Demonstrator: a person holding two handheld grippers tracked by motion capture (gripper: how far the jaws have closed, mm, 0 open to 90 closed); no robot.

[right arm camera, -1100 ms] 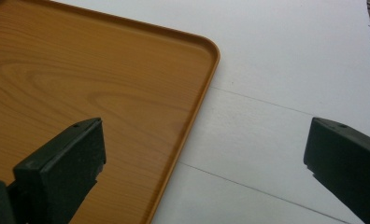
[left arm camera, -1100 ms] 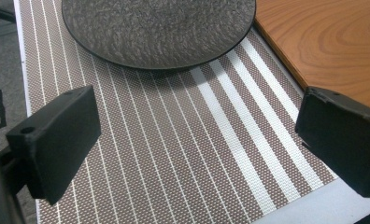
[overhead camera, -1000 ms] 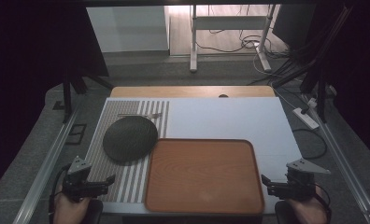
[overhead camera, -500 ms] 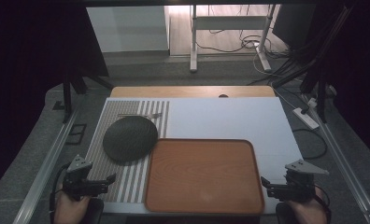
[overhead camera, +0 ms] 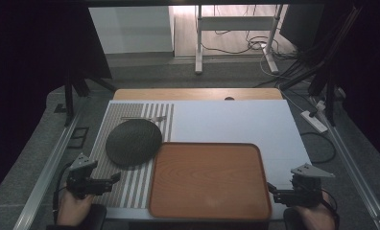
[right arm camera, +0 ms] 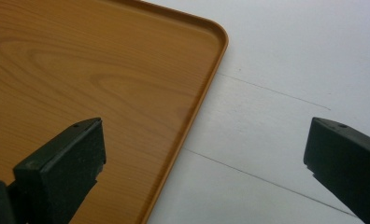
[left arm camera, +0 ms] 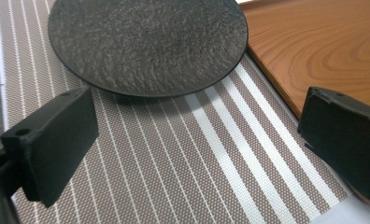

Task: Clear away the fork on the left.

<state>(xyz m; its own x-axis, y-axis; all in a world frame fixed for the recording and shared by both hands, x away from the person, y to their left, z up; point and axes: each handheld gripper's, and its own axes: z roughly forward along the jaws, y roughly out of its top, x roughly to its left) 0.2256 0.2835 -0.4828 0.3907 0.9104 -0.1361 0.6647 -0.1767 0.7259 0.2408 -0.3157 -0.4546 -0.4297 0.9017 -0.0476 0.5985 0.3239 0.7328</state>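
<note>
A round dark grey plate with a rough, stippled texture [left arm camera: 148, 42] is seen on a woven placemat striped in taupe and white [left arm camera: 174, 163], whose white stripes are thin at one side and broader toward the other. A rectangular tray in orange-brown wood grain [overhead camera: 207, 179] is marked by darker curved grain lines. The surface [overhead camera: 236, 120] is covered in plain white, with a strip of light wood shown at its far edge. Each hand-held gripper, left [overhead camera: 112, 179] and right [overhead camera: 270, 189], is finished in matt black, with a pale grey plate on top.
</note>
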